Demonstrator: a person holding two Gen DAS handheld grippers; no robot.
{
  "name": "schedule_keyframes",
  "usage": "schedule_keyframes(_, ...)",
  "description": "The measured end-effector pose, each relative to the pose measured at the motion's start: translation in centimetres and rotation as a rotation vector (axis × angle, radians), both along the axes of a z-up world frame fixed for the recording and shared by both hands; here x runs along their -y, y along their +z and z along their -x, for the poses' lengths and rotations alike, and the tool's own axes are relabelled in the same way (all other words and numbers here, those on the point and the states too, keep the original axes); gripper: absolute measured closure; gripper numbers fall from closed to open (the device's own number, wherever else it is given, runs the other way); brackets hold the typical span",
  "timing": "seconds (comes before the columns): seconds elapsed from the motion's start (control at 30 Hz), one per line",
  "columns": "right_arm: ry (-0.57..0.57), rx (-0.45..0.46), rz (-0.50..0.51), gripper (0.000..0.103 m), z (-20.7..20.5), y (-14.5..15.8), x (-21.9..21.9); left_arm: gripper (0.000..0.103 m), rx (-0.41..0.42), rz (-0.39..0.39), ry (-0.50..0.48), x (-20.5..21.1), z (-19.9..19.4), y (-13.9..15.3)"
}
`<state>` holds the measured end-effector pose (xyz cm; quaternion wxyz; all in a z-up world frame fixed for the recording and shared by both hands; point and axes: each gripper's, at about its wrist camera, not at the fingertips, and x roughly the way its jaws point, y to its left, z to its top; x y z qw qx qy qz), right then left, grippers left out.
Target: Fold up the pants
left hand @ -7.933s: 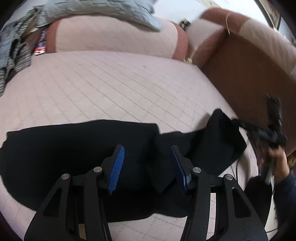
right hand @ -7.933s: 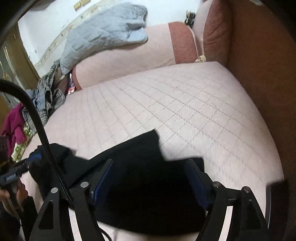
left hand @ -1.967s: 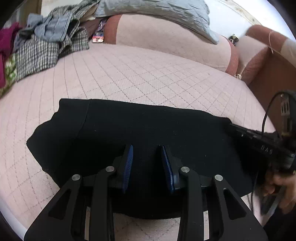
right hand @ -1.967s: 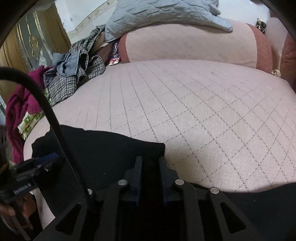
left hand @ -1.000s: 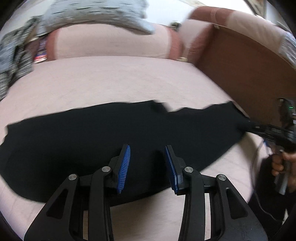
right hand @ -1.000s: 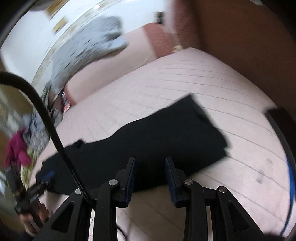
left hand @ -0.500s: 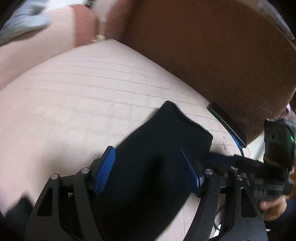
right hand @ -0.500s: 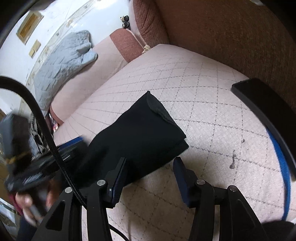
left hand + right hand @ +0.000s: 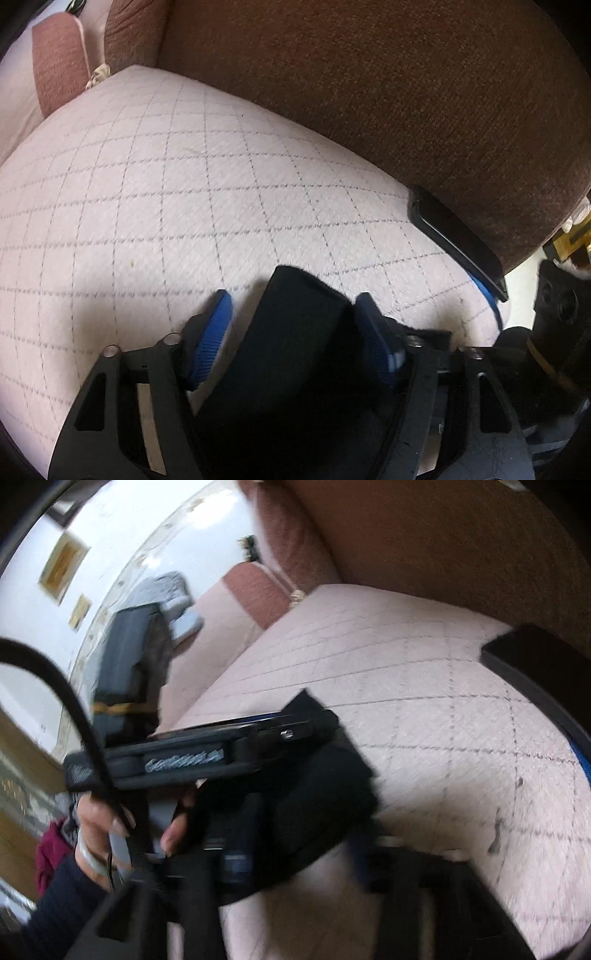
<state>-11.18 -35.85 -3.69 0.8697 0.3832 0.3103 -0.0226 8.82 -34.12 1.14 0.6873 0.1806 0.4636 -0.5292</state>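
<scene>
From the left wrist view, a pale pink quilted cushion (image 9: 177, 177) with a grey diamond grid is spreading across most of the scene, and a tall brown upholstered backrest (image 9: 388, 85) is rising behind it. A reddish bolster (image 9: 59, 59) is sitting at the far left corner. A flat black device (image 9: 454, 236) is lying along the seam where cushion meets backrest, with a blue cord (image 9: 487, 295) curving off its near end. The black pants (image 9: 295, 339), folded into a narrow stack, are lying on the cushion's near edge. The left gripper (image 9: 295, 332) is standing with its 2 blue pads (image 9: 212, 332) wide apart, one on each side of the stack's end, the right pad touching the fabric and the left pad just clear of it. Dark, blurred hardware is crowding the lower right corner.

From the right wrist view, everything is smeared by motion. The same pink cushion (image 9: 424, 709) and brown backrest (image 9: 461, 535) are filling the right side; a white wall with 2 small framed pictures (image 9: 62, 568) is showing at upper left. The left gripper's body (image 9: 207, 753) is cutting across the middle, held by the person's left hand (image 9: 107, 823), and it is blocking much of the pants (image 9: 325, 805) bundled beneath it. A black cable (image 9: 74, 709) is arcing through the left. The right gripper (image 9: 295, 856) is mostly lost in blur and behind fabric, so I cannot tell how its jaws are standing.
</scene>
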Motion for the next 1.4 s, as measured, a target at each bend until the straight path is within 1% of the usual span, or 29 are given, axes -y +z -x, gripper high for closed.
schedule_keyframes(0.03, 0.006, 0.012, -0.019, 0.091, -0.1, 0.0, 0.2, 0.047, 0.005, 0.008, 0.006, 0.1, -0.1, 0.0)
schedule_keyframes(0.07, 0.017, 0.022, -0.010, 0.093, -0.1, 0.3, 0.0, 0.059, -0.002, 0.020, 0.019, 0.1, -0.2, 0.1)
schedule_keyframes(0.1, 0.038, 0.037, 0.031, 0.093, -0.2, 1.1, -0.5, 0.075, -0.038, 0.041, 0.031, -0.3, -0.7, 0.4)
schedule_keyframes(0.13, 0.053, 0.047, 0.063, 0.093, -0.1, 1.7, -0.9, 0.079, -0.081, 0.061, 0.036, -0.8, -1.0, 0.9)
schedule_keyframes(0.17, 0.078, 0.069, 0.098, 0.094, -0.1, 2.8, -1.5, 0.079, -0.086, 0.076, 0.049, -1.8, -1.0, 1.4)
schedule_keyframes(0.23, 0.121, 0.116, 0.148, 0.094, 0.2, 4.8, -2.7, 0.079, -0.063, 0.124, 0.075, -3.6, -0.8, 3.3)
schedule_keyframes(0.3, 0.193, 0.169, 0.239, 0.094, 0.2, 7.6, -5.0, 0.079, -0.093, 0.202, 0.115, -6.6, -1.1, 5.5)
schedule_keyframes(0.37, 0.261, 0.207, 0.305, 0.094, 0.0, 9.5, -7.3, 0.079, -0.115, 0.271, 0.187, -10.5, -1.4, 7.6)
schedule_keyframes(0.43, 0.358, 0.240, 0.371, 0.094, -0.5, 10.9, -10.9, 0.079, -0.097, 0.325, 0.273, -14.9, -1.2, 9.2)
schedule_keyframes(0.47, 0.414, 0.256, 0.398, 0.094, -0.8, 11.3, -13.0, 0.078, -0.081, 0.347, 0.325, -18.0, -1.0, 9.8)
schedule_keyframes(0.53, 0.505, 0.271, 0.439, 0.094, -1.3, 11.1, -16.4, 0.065, -0.071, 0.368, 0.401, -22.4, -0.6, 10.1)
schedule_keyframes(0.57, 0.551, 0.269, 0.443, 0.094, -1.7, 10.6, -18.0, 0.046, -0.064, 0.369, 0.452, -24.8, -0.4, 9.9)
schedule_keyframes(0.6, 0.620, 0.251, 0.435, 0.094, -2.4, 9.4, -20.2, 0.035, -0.055, 0.363, 0.506, -27.2, 0.1, 9.5)
schedule_keyframes(0.63, 0.666, 0.223, 0.424, 0.093, -3.2, 8.1, -21.9, 0.034, -0.053, 0.359, 0.549, -29.4, 0.7, 8.9)
schedule_keyframes(0.67, 0.717, 0.169, 0.411, 0.090, -4.2, 6.2, -23.7, 0.034, -0.061, 0.356, 0.582, -31.1, 1.2, 8.3)
schedule_keyframes(0.73, 0.769, 0.069, 0.378, 0.080, -5.6, 3.3, -25.5, 0.034, -0.103, 0.346, 0.639, -33.9, 2.0, 6.9)
schedule_keyframes(0.77, 0.768, 0.061, 0.355, 0.079, -5.7, 2.9, -25.6, 0.034, -0.113, 0.331, 0.670, -35.1, 2.4, 6.4)
schedule_keyframes(0.8, 0.753, 0.099, 0.313, 0.078, -5.2, 3.5, -25.0, 0.034, -0.115, 0.312, 0.702, -35.9, 2.8, 5.9)
schedule_keyframes(0.83, 0.760, 0.126, 0.264, 0.073, -4.9, 4.2, -24.3, 0.034, -0.114, 0.304, 0.715, -36.3, 3.5, 5.5)
schedule_keyframes(0.87, 0.766, 0.152, 0.223, 0.061, -4.5, 4.9, -23.6, 0.034, -0.115, 0.300, 0.720, -36.5, 4.1, 5.1)
schedule_keyframes(0.9, 0.752, 0.184, 0.204, 0.054, -3.9, 6.0, -22.3, 0.034, -0.117, 0.297, 0.719, -36.5, 4.5, 4.9)
schedule_keyframes(0.93, 0.730, 0.201, 0.218, 0.045, -3.4, 6.6, -21.4, 0.034, -0.116, 0.285, 0.718, -36.2, 4.8, 4.6)
schedule_keyframes(1.0, 0.670, 0.213, 0.276, 0.044, -2.3, 7.8, -19.3, 0.034, -0.105, 0.248, 0.714, -35.1, 5.0, 4.0)
schedule_keyframes(1.07, 0.639, 0.206, 0.304, 0.044, -2.0, 8.1, -18.1, 0.034, -0.097, 0.224, 0.706, -34.5, 5.6, 3.3)
schedule_keyframes(1.17, 0.583, 0.146, 0.383, 0.044, -2.6, 7.7, -18.0, 0.034, -0.113, 0.195, 0.709, -31.9, 5.9, 2.2)
schedule_keyframes(1.2, 0.563, 0.112, 0.431, 0.044, -3.3, 7.2, -18.3, 0.034, -0.109, 0.172, 0.710, -30.7, 5.9, 1.8)
schedule_keyframes(1.27, 0.548, 0.083, 0.481, 0.044, -4.4, 6.6, -18.7, 0.034, -0.050, 0.092, 0.730, -29.2, 5.9, 1.2)
schedule_keyframes(1.3, 0.548, 0.069, 0.502, 0.044, -4.5, 6.2, -18.6, 0.034, -0.005, 0.030, 0.745, -28.4, 5.7, 0.8)
schedule_keyframes(1.4, 0.559, 0.049, 0.508, 0.046, -5.3, 5.8, -18.6, 0.034, 0.096, -0.058, 0.742, -27.5, 5.7, 0.9)
